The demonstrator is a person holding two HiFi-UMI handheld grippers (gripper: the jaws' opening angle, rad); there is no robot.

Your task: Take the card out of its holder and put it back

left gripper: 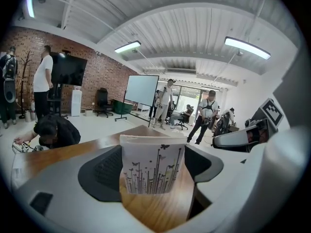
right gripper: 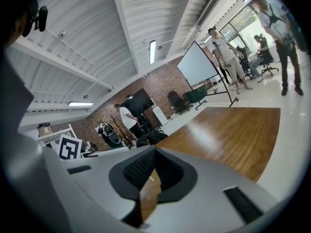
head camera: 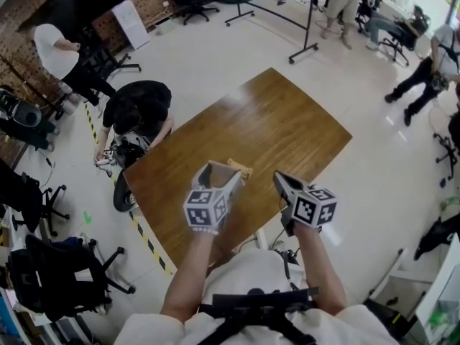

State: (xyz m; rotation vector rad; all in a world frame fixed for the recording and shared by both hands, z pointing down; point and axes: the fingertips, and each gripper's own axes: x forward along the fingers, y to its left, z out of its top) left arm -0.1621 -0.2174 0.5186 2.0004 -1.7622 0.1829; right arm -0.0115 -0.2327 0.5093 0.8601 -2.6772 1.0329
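My left gripper (head camera: 223, 171) (left gripper: 153, 164) is shut on a white card holder (left gripper: 152, 165) printed with dark grass stems and butterflies, held upright above the near part of the wooden table (head camera: 273, 121). In the head view a tan edge (head camera: 242, 169) shows at the holder's top; I cannot tell whether it is the card. To the right, my right gripper (head camera: 282, 183) (right gripper: 151, 171) hovers level with the left one, a short gap away. Its jaws are pressed together with nothing visible between them, only table wood showing below the pads.
A person in black (head camera: 136, 110) crouches at the table's left edge beside yellow-black floor tape (head camera: 147, 243). Office chairs (head camera: 57, 272) stand at the left. A whiteboard stand (head camera: 302, 20) and several people are at the far side.
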